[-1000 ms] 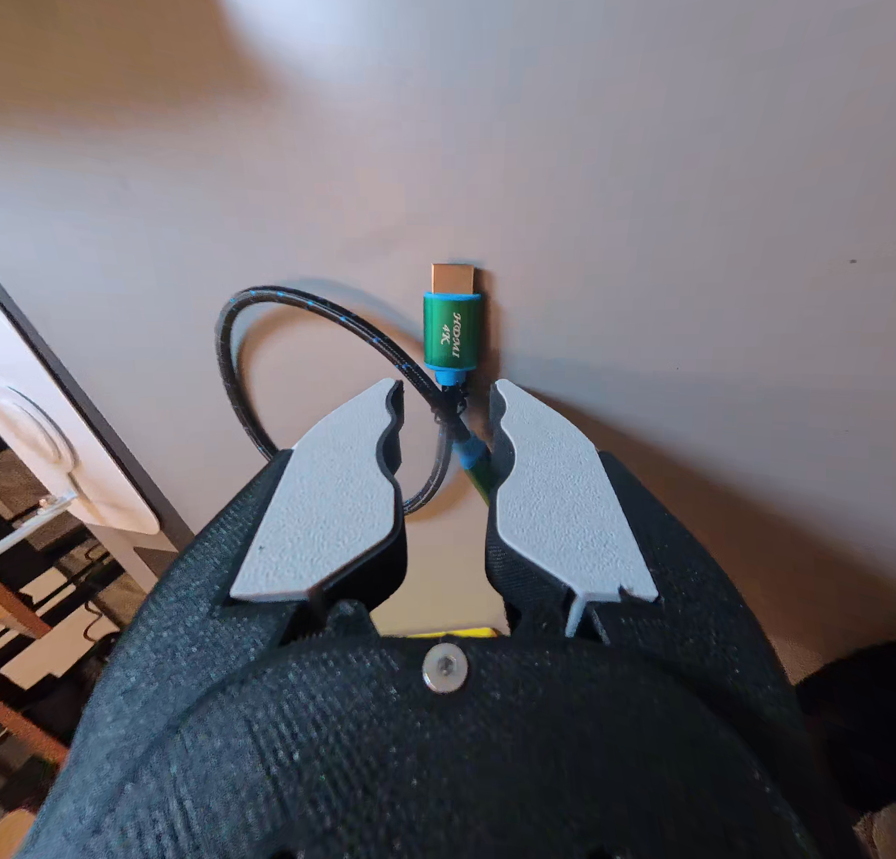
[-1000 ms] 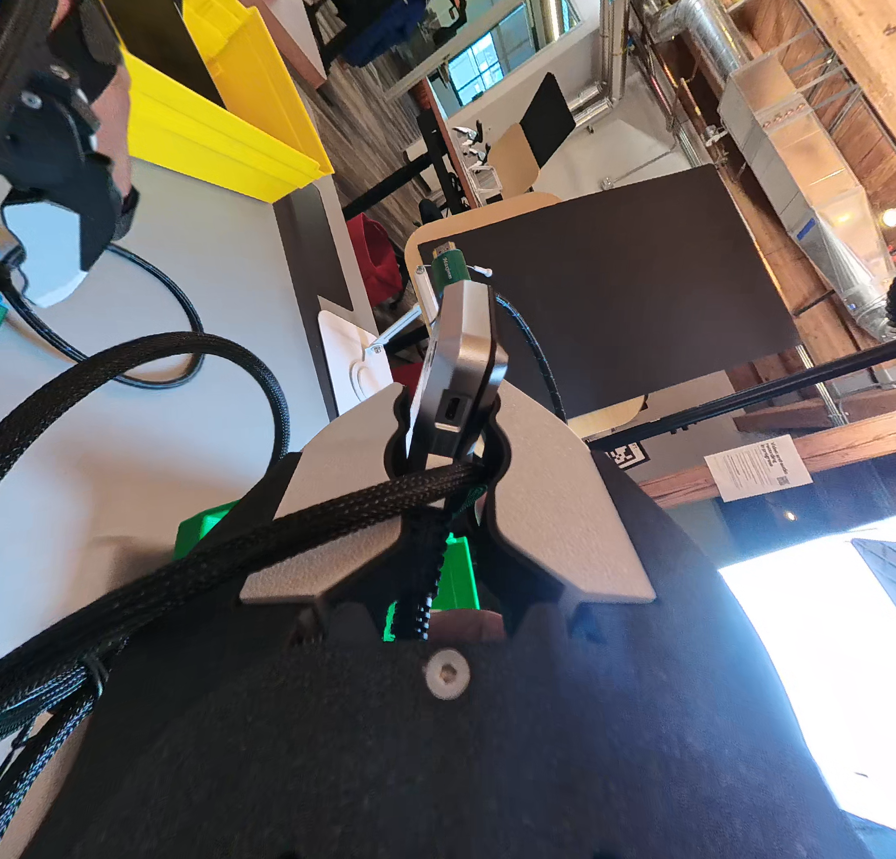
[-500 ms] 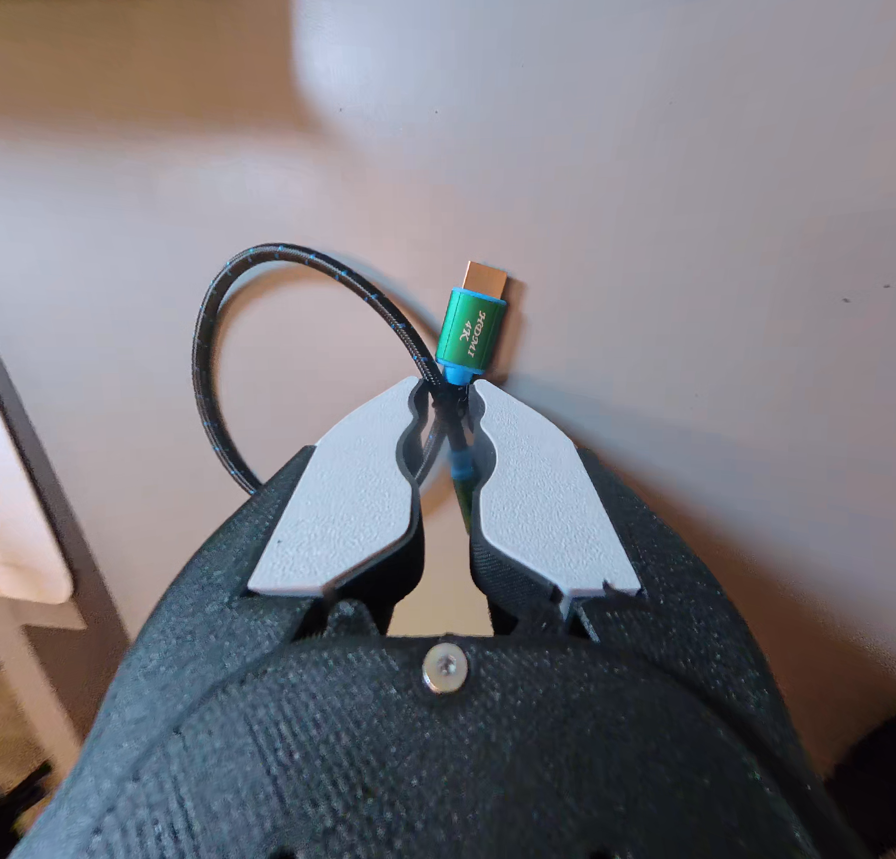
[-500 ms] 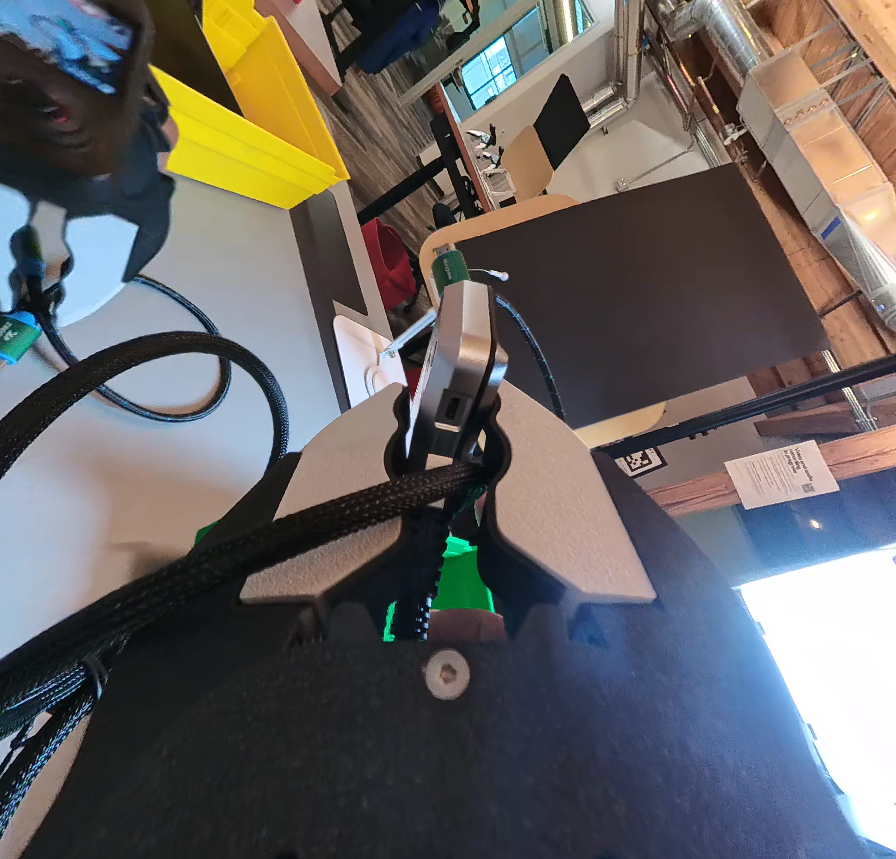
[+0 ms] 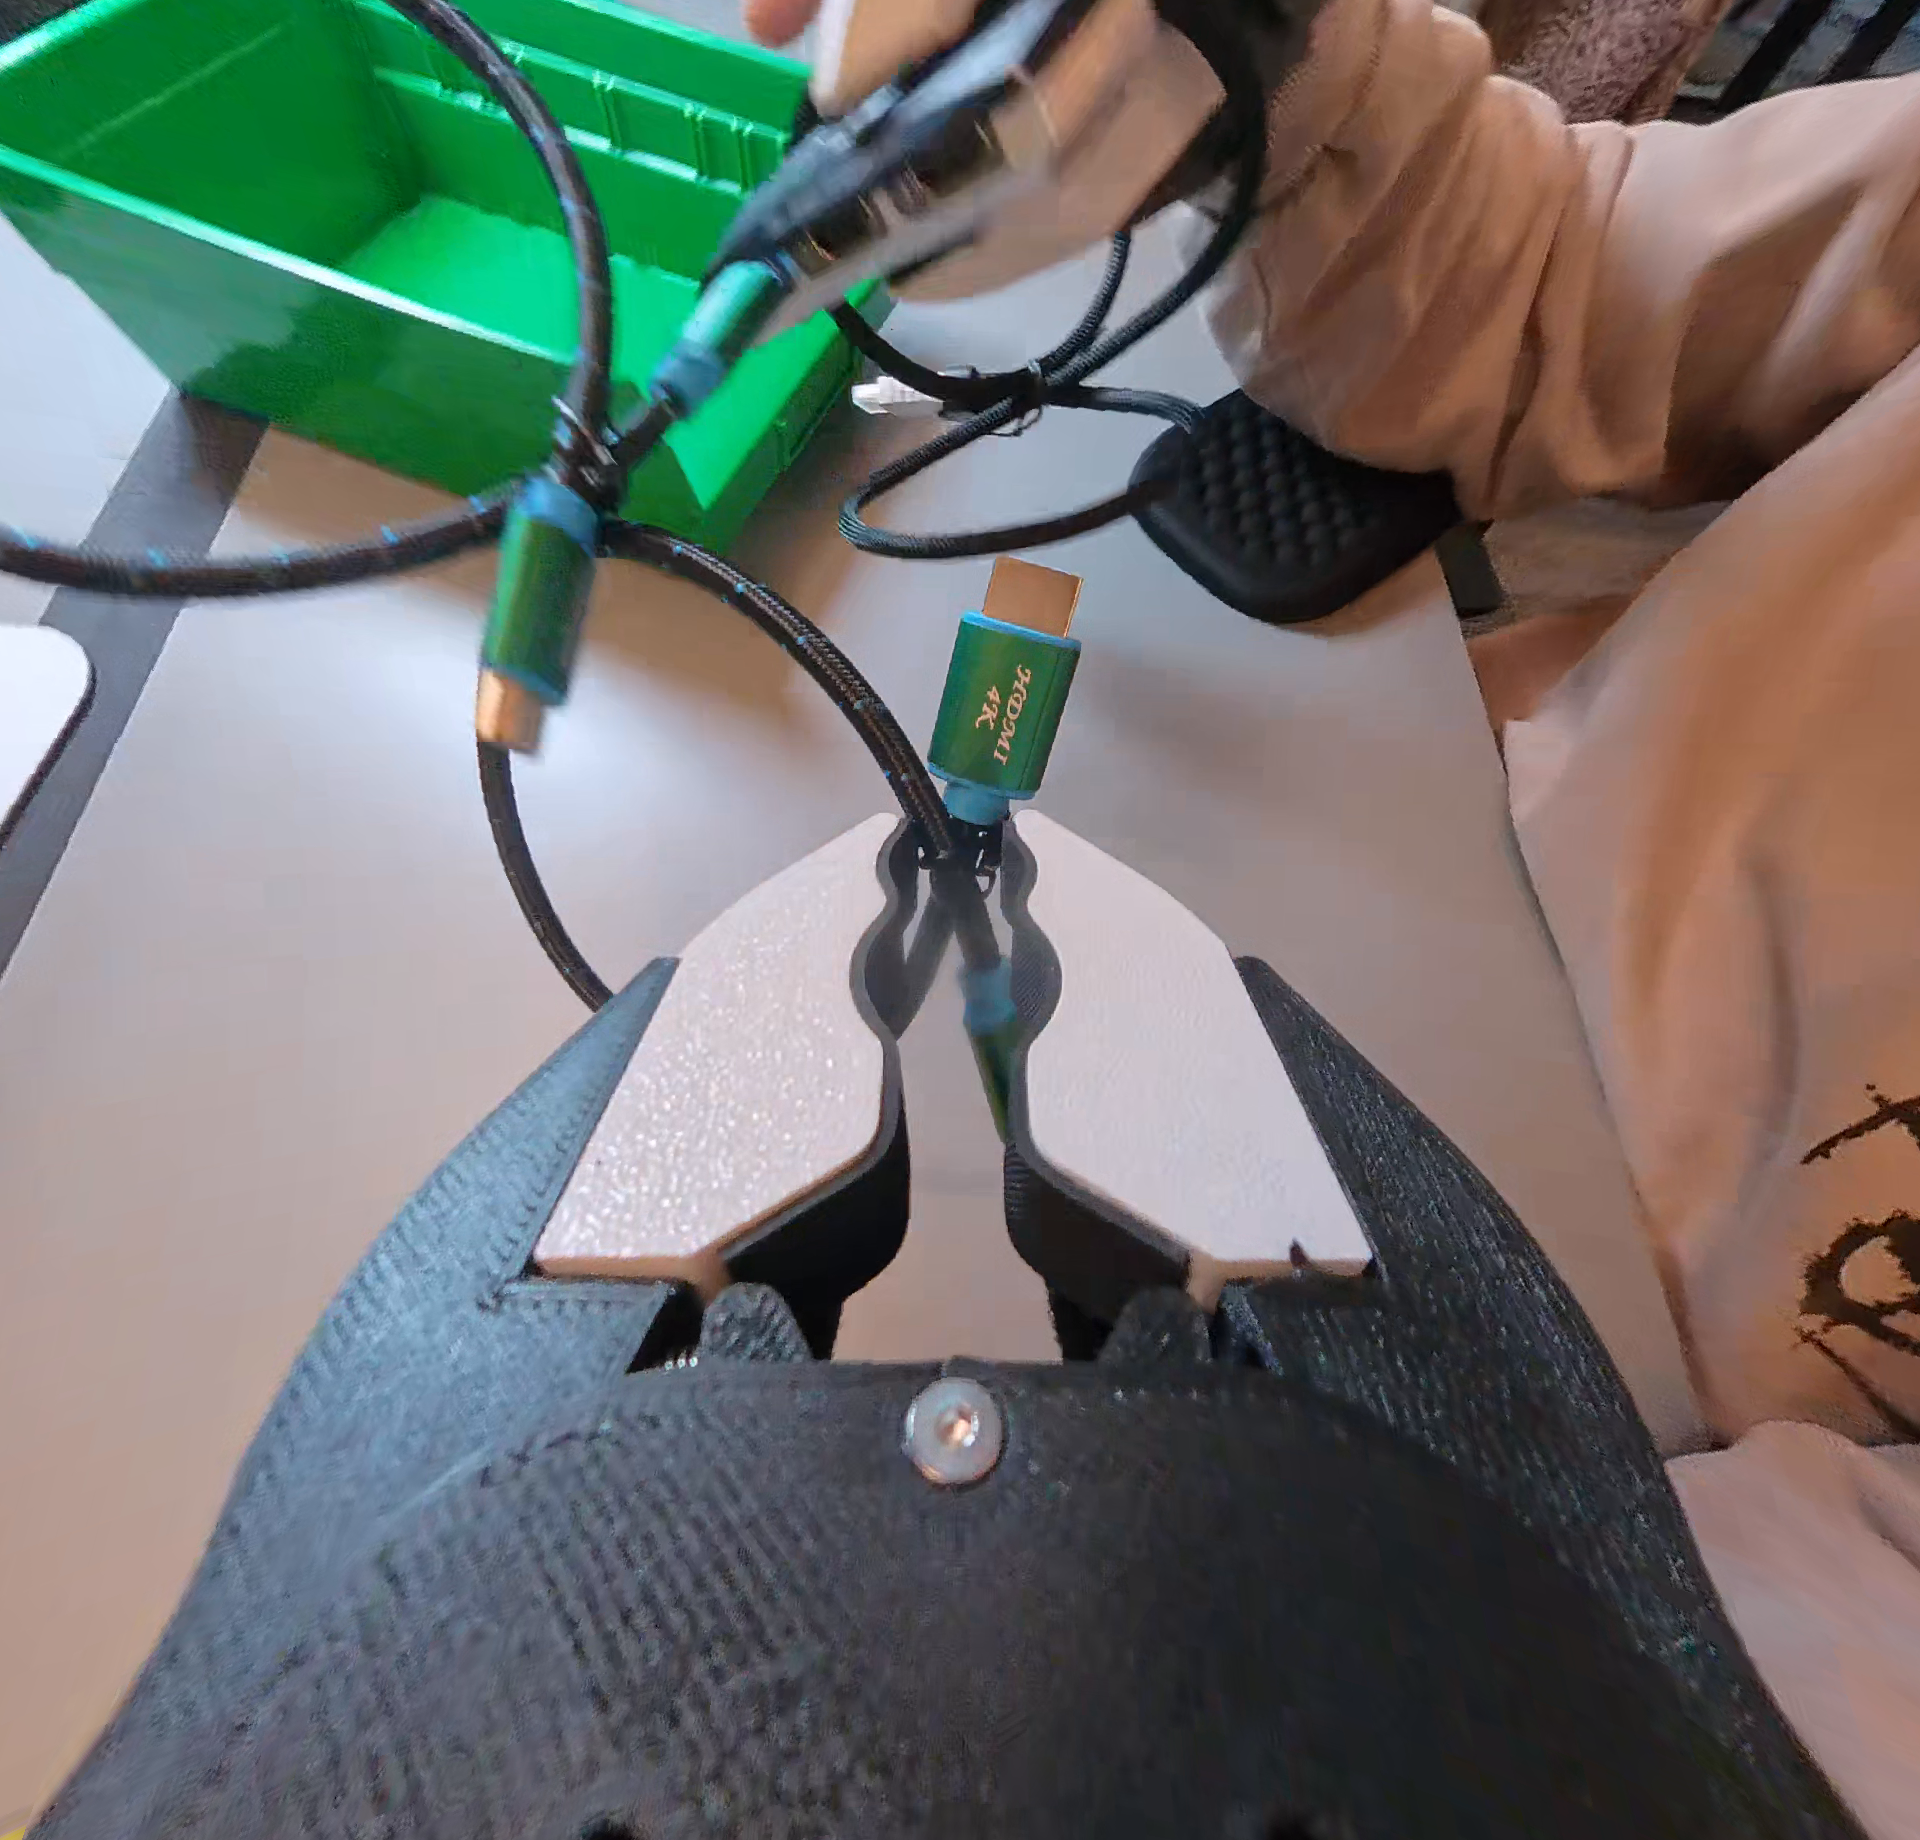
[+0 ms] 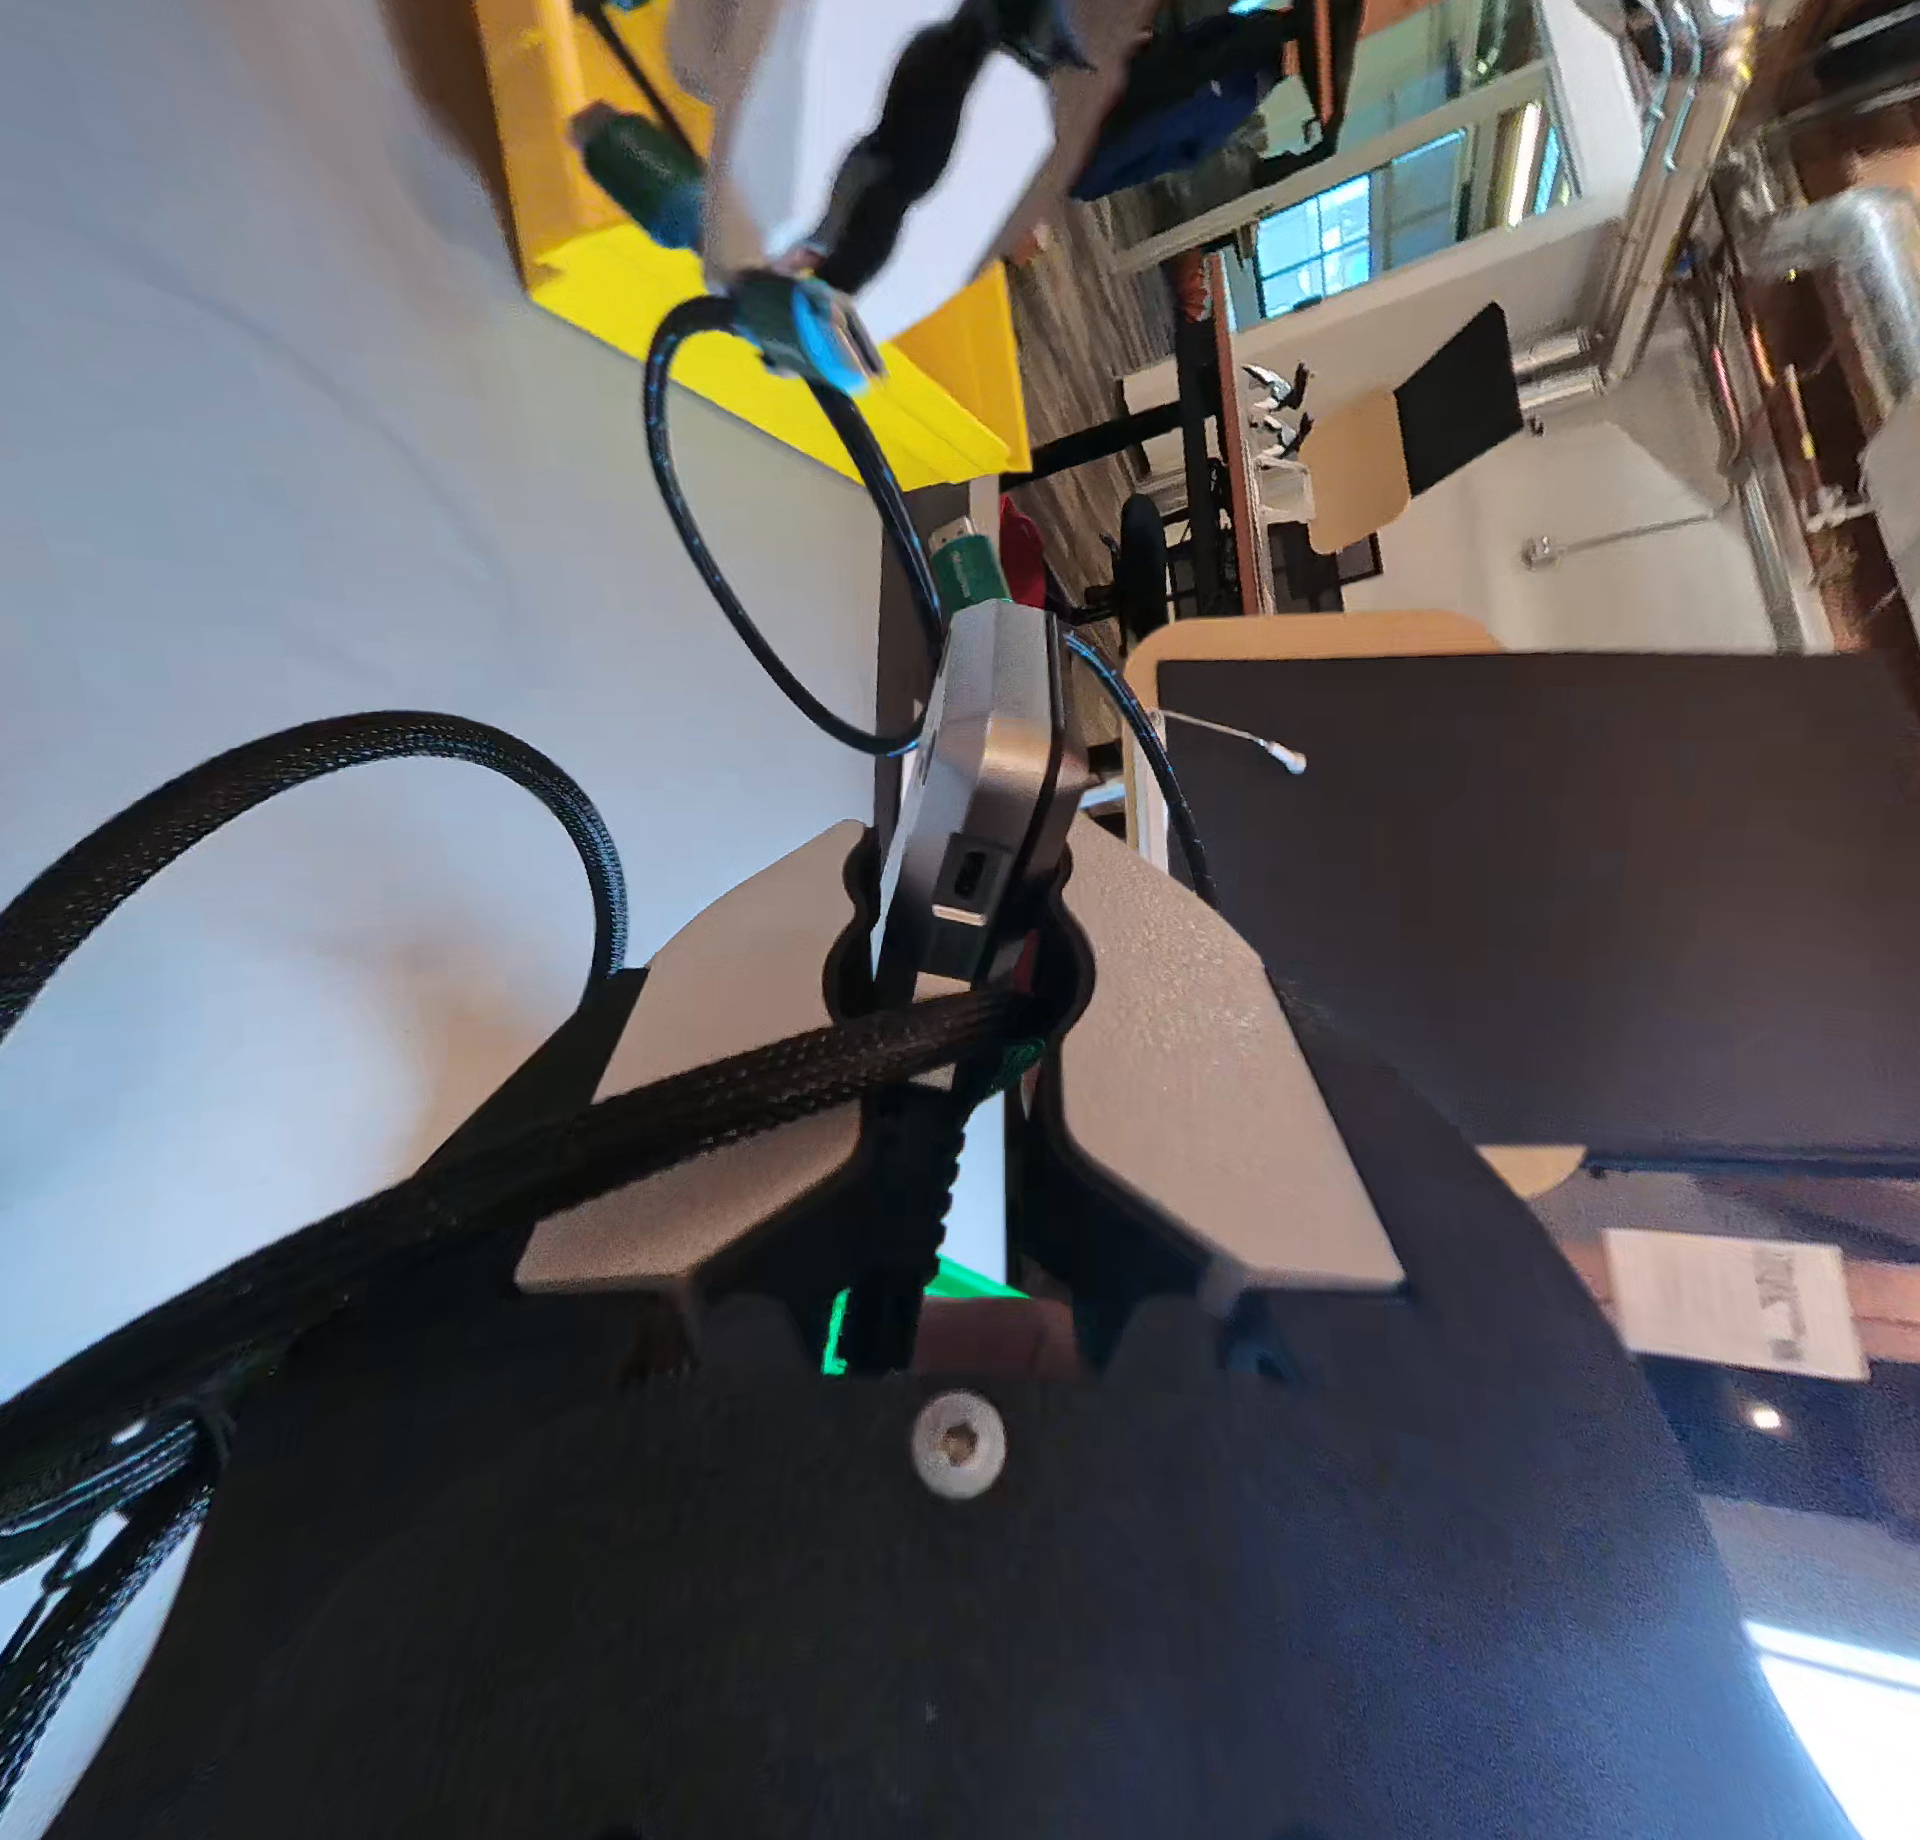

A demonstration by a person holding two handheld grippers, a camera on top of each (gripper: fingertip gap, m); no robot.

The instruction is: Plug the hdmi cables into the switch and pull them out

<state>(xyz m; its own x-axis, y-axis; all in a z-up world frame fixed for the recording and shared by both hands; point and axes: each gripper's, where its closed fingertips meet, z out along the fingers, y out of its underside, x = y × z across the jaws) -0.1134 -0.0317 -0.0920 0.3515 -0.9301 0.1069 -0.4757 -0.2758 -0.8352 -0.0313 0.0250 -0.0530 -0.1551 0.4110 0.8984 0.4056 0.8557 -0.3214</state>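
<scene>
My left gripper [image 5: 956,840] is shut on a black braided HDMI cable, just behind its green plug [image 5: 1003,710]. The plug's gold tip points up and away, toward the right gripper. A second green plug [image 5: 535,616] dangles to the left of it. My right gripper [image 6: 961,876] is shut on the grey switch [image 6: 987,782] and holds it in the air. A green plug [image 6: 966,569] sits in the switch's far end. The left gripper [image 6: 883,128] shows blurred at the top of the right wrist view. The right gripper [image 5: 987,97] shows blurred at the top of the left wrist view.
A green bin [image 5: 364,232] stands on the grey table at the far left. A black case [image 5: 1288,502] and a person's beige sleeve [image 5: 1558,284] are at the right. A yellow bin [image 6: 935,419] stands at the table's edge. A thick black sleeved cable [image 6: 416,1115] crosses my right gripper. There is about 12 centimeters between the tips of the two grippers.
My left gripper has shut on the cable behind the green plug and lifted it off the table. It has swung toward the right gripper, which holds the switch as before.
</scene>
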